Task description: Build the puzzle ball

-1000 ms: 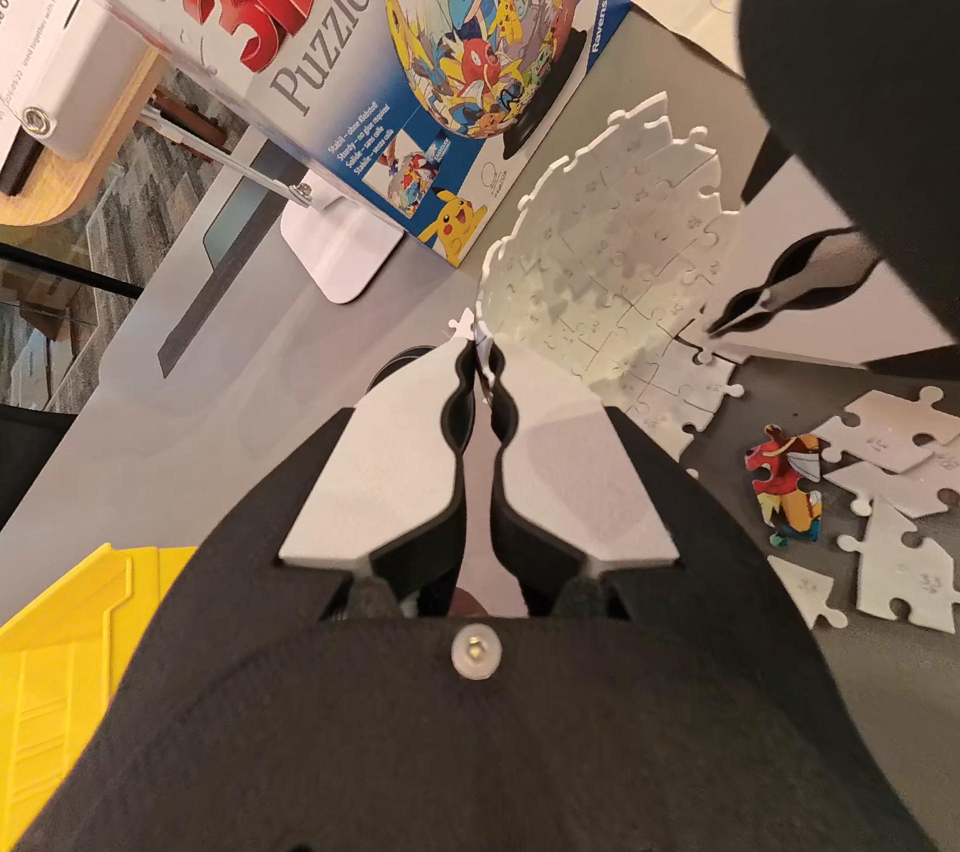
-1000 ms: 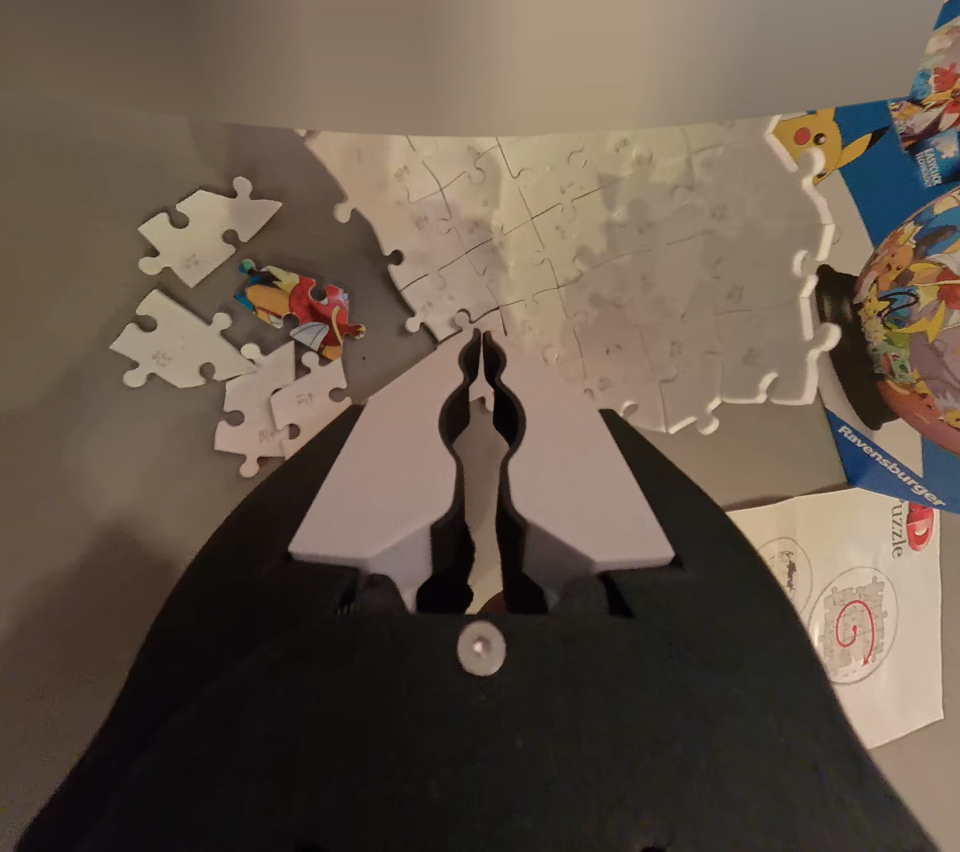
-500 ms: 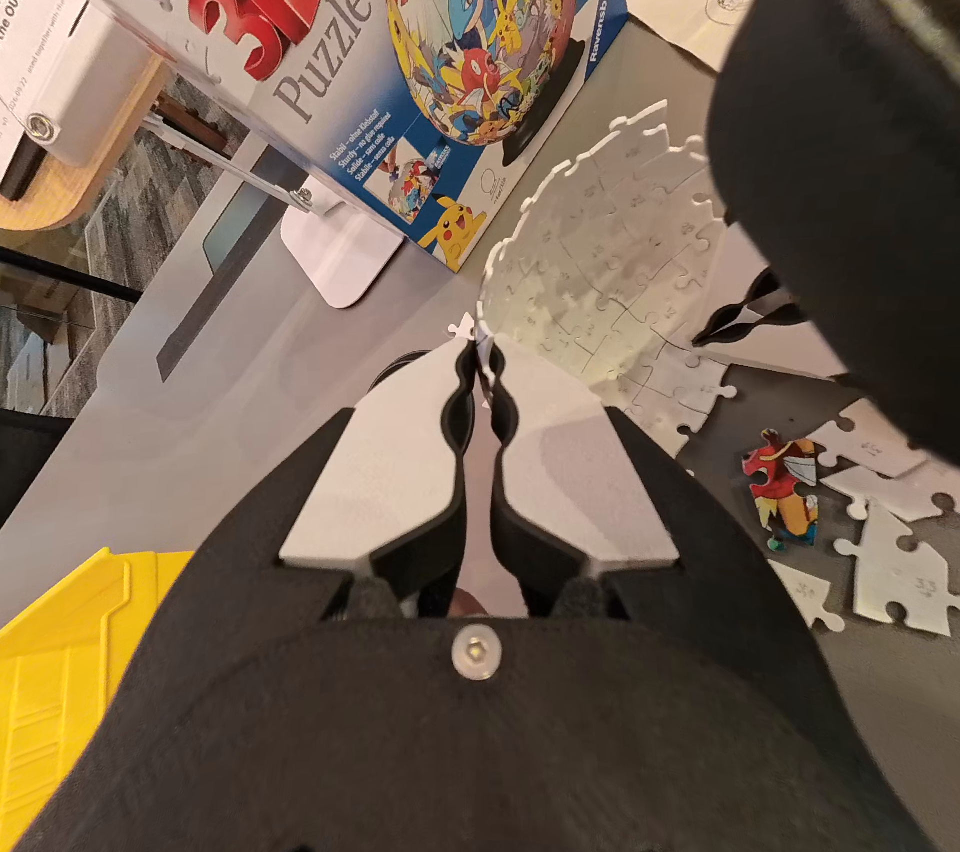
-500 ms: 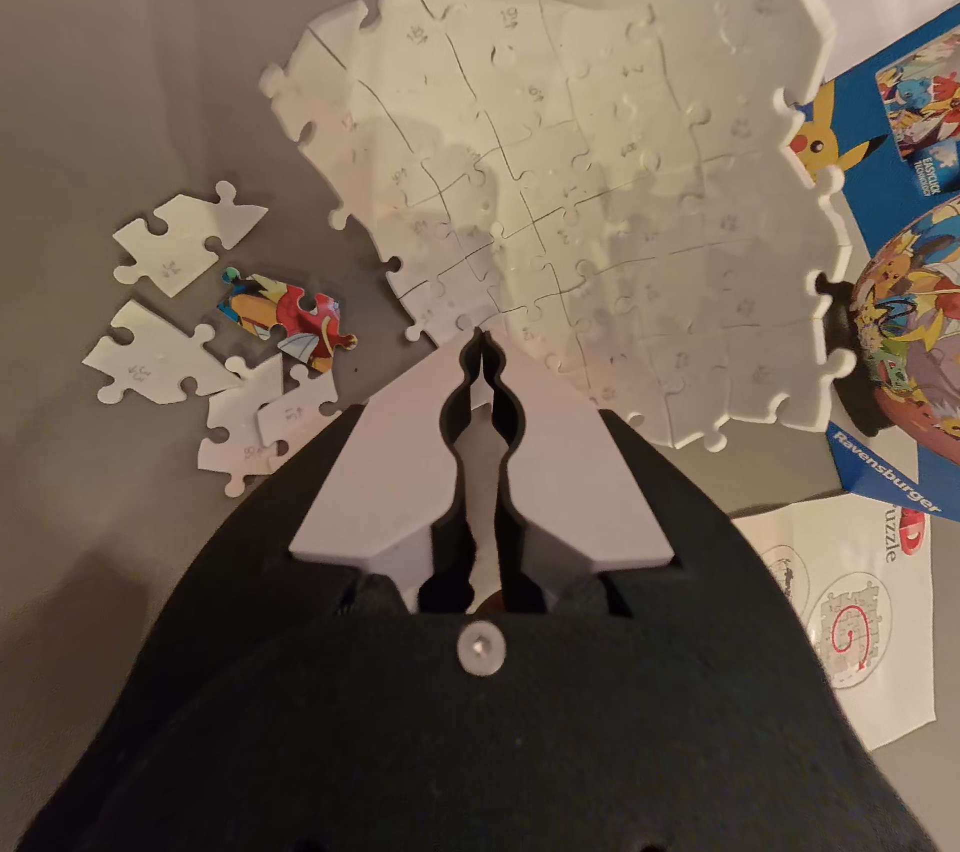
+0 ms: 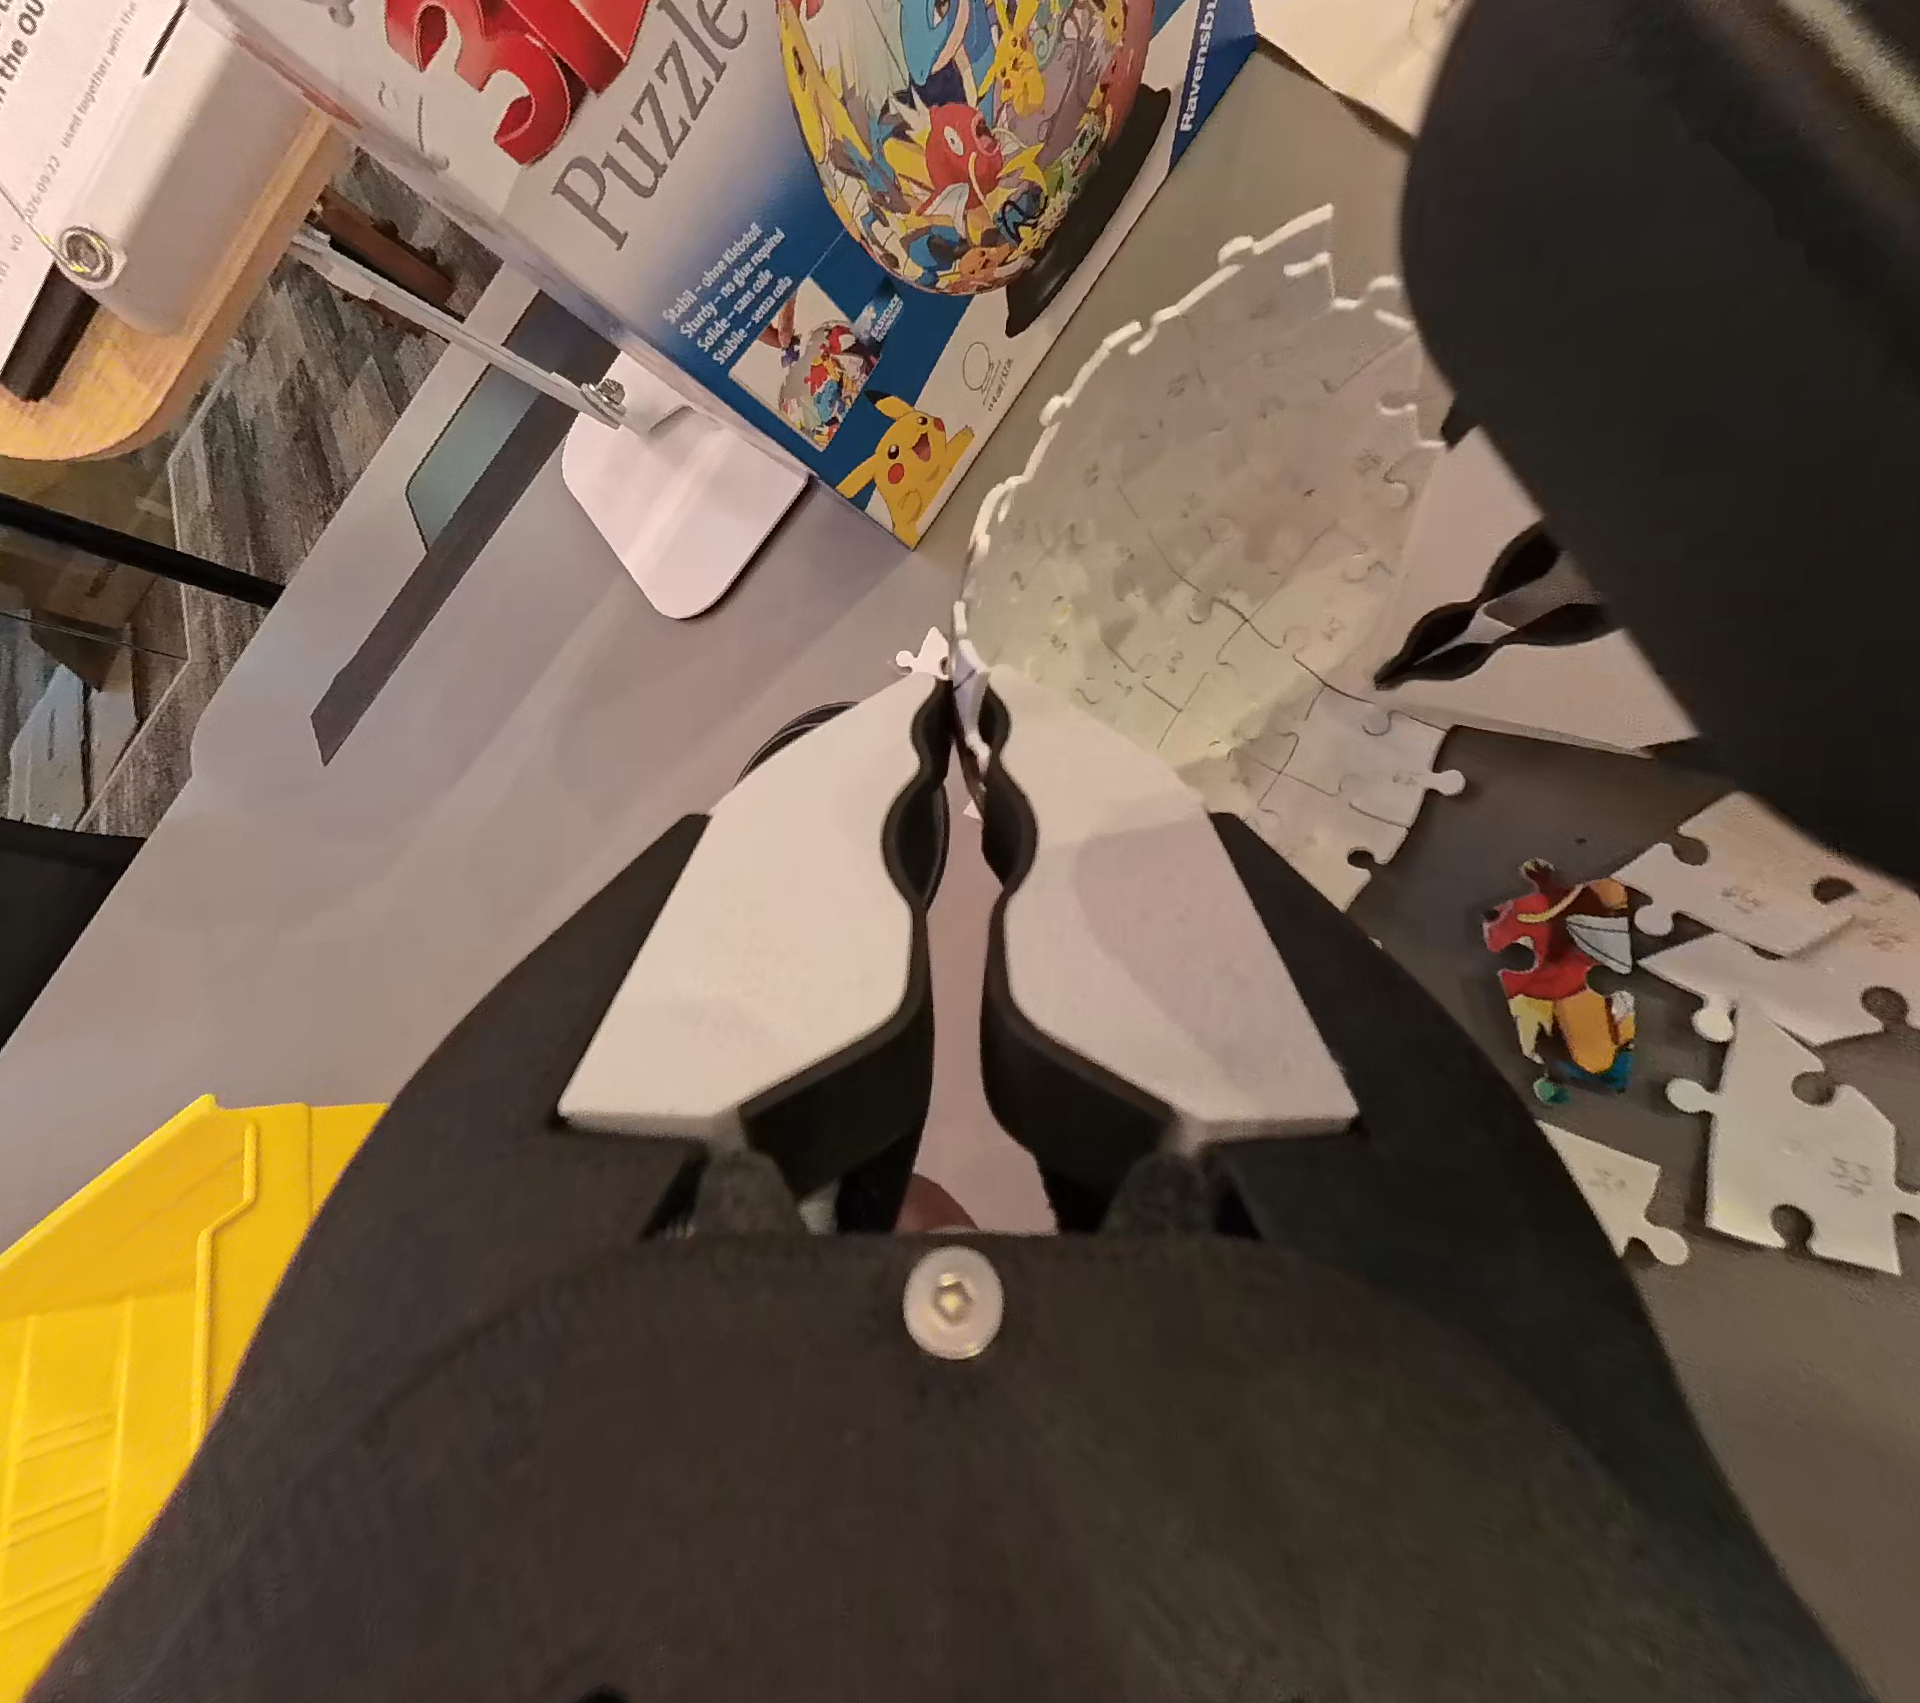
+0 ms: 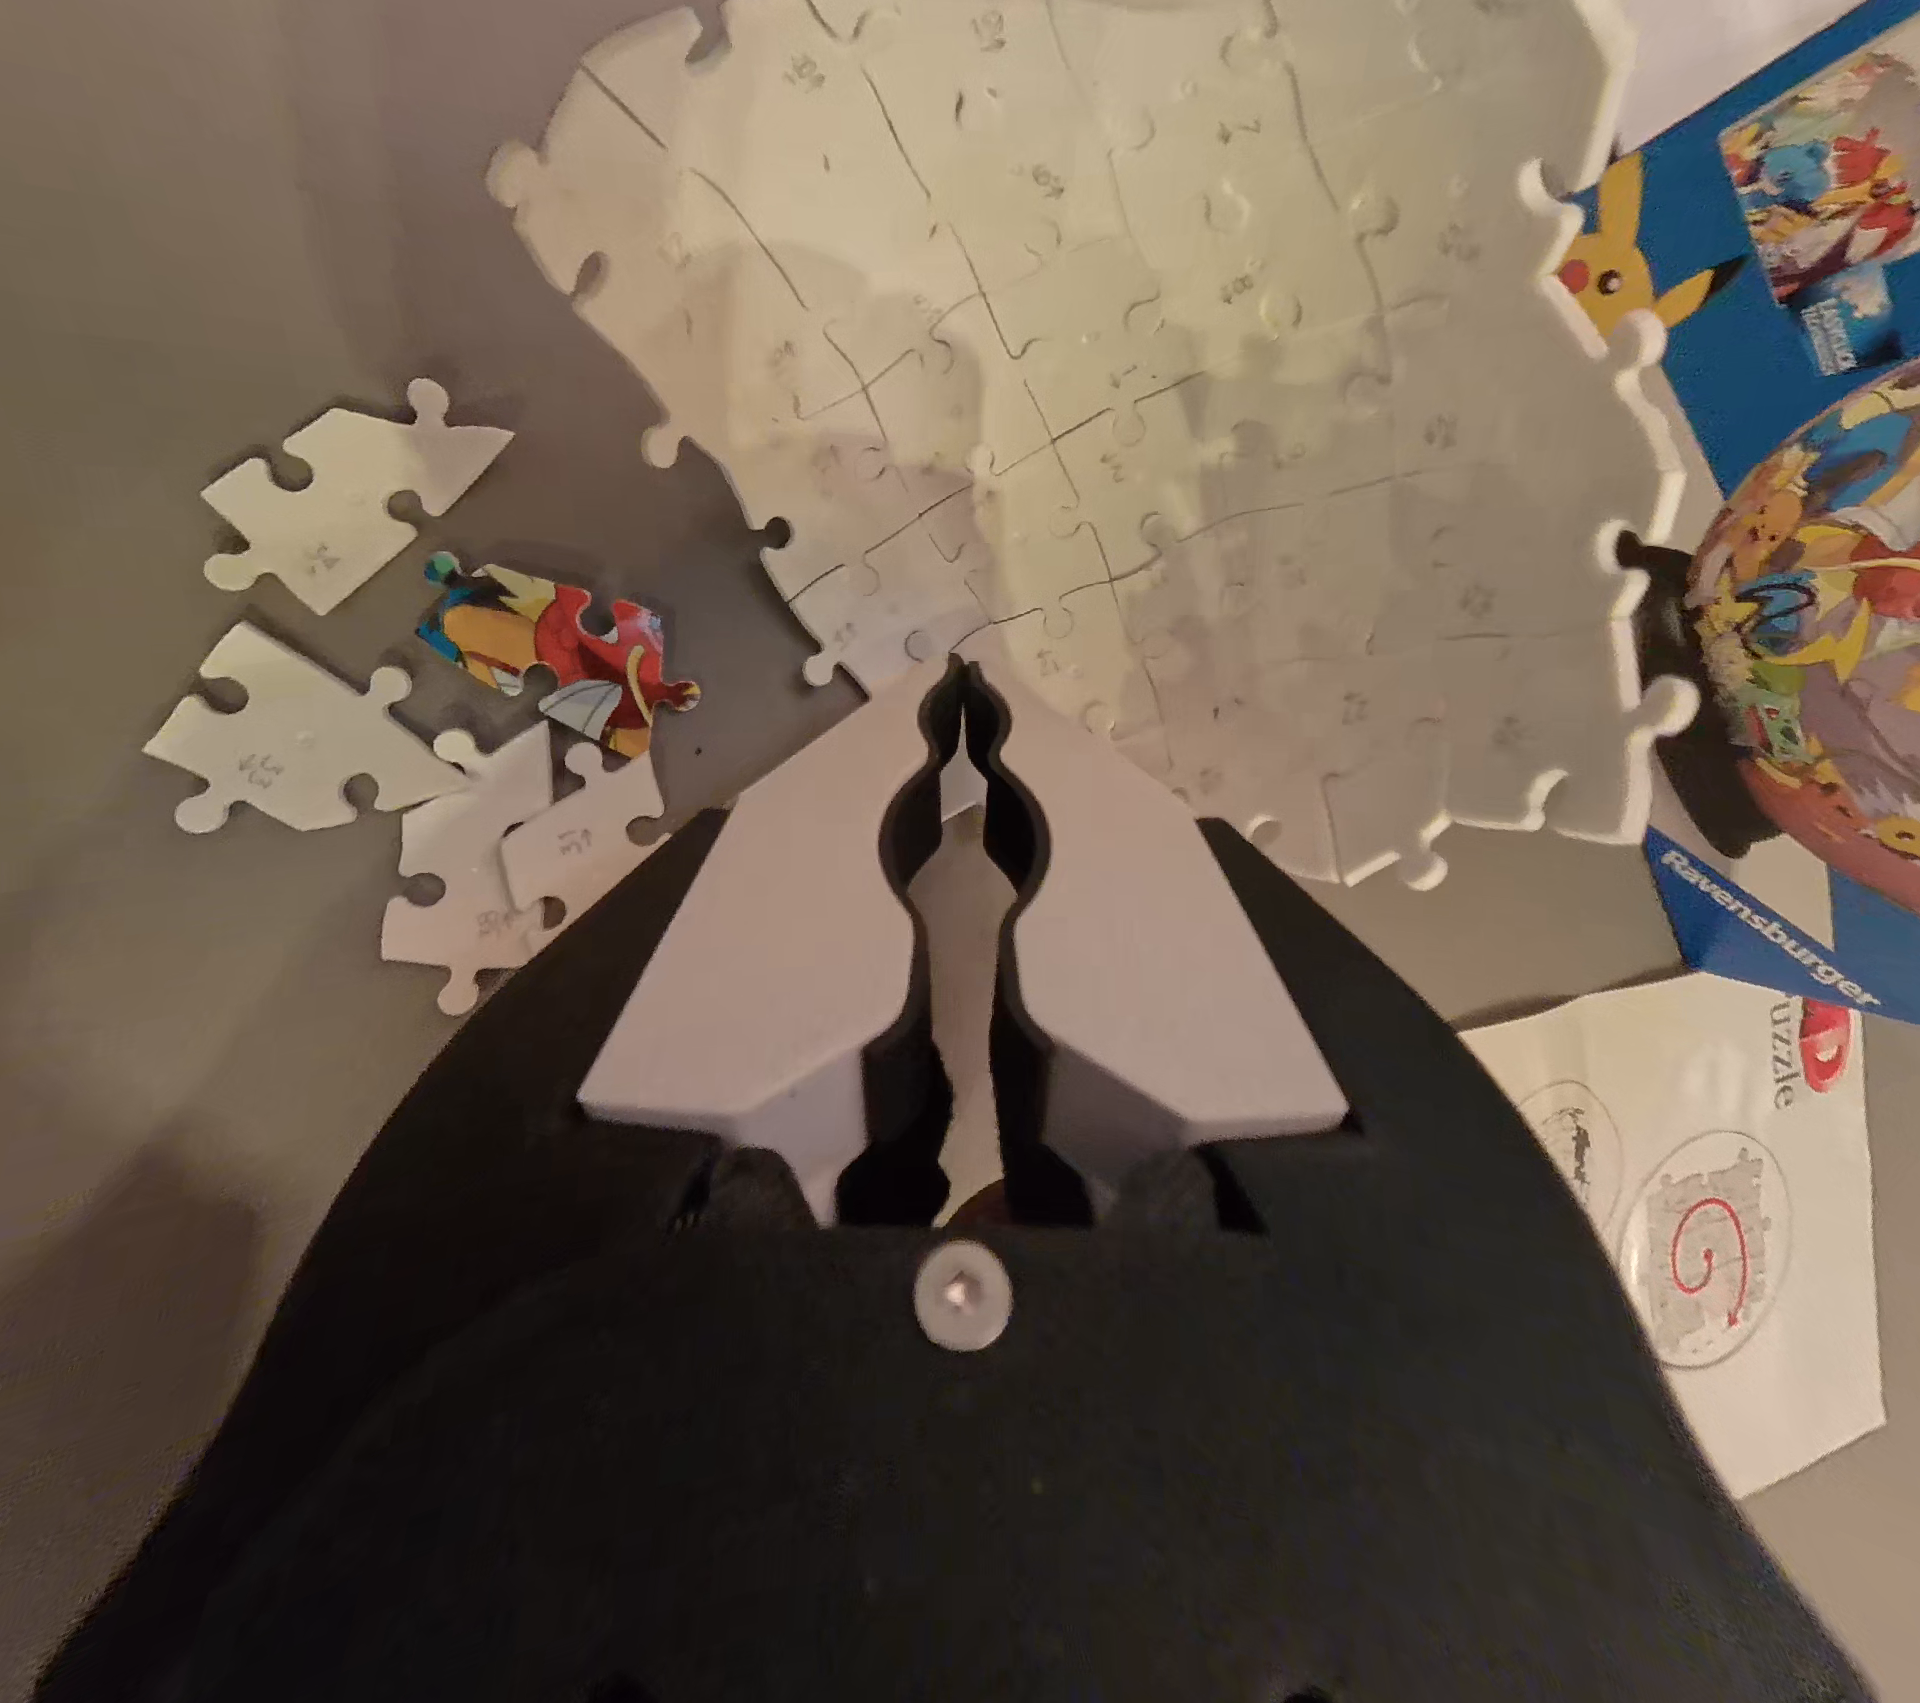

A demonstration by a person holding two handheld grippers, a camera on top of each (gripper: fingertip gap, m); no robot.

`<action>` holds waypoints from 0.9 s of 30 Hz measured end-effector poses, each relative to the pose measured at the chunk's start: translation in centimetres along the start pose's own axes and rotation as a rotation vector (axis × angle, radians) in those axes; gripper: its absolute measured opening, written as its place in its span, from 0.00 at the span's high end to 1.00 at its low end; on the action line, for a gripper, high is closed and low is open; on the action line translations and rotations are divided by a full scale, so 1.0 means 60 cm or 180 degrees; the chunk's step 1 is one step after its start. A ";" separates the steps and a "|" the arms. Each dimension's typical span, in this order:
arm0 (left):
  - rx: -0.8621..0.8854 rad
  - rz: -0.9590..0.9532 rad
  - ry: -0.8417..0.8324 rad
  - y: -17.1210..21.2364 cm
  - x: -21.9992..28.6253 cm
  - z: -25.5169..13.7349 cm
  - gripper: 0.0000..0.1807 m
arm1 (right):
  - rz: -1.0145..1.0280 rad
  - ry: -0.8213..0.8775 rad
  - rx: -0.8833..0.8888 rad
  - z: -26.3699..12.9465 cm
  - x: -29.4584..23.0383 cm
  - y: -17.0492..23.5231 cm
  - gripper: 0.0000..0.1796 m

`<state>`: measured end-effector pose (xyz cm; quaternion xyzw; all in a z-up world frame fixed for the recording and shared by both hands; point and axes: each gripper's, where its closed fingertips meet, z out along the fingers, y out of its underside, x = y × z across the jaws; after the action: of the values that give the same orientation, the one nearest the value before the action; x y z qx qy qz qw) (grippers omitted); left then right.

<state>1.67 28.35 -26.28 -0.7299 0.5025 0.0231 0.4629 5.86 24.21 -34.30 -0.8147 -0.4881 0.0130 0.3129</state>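
- Our left gripper has its jaws pinched on the rim of the half-built ball, which stands on the grey table beside the puzzle box.
- Our right gripper has its jaws closed on the shell's near edge; we cannot tell whether a piece sits between them.
- We judge that twisting either grip could pop seams apart.
- The shell's hollow white side faces us; being bowl-shaped, it has no clear long axis.
- Loose pieces lie just left.
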 end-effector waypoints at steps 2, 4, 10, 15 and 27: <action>0.0000 -0.0006 -0.0006 0.001 0.000 0.000 0.98 | 0.0003 0.0076 0.0019 0.000 0.004 0.000 1.00; -0.0003 -0.0006 0.0004 0.002 0.000 0.001 0.98 | 0.0039 0.0151 0.0064 -0.002 0.012 -0.002 1.00; 0.0007 -0.0006 0.0011 0.000 0.000 0.001 0.99 | -0.0098 0.0219 0.0029 0.003 0.014 0.001 1.00; 0.0015 -0.0004 0.0013 -0.001 0.001 0.002 0.99 | -0.0511 0.0352 0.0011 0.006 0.007 -0.004 1.00; 0.0019 0.0053 -0.0015 -0.002 0.002 0.000 0.98 | -0.0887 0.0605 0.0120 0.004 0.001 -0.005 1.00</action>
<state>1.84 28.29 -26.25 -0.7242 0.5076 0.0271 0.4659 5.56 24.51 -34.31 -0.7307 -0.5642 -0.0985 0.3715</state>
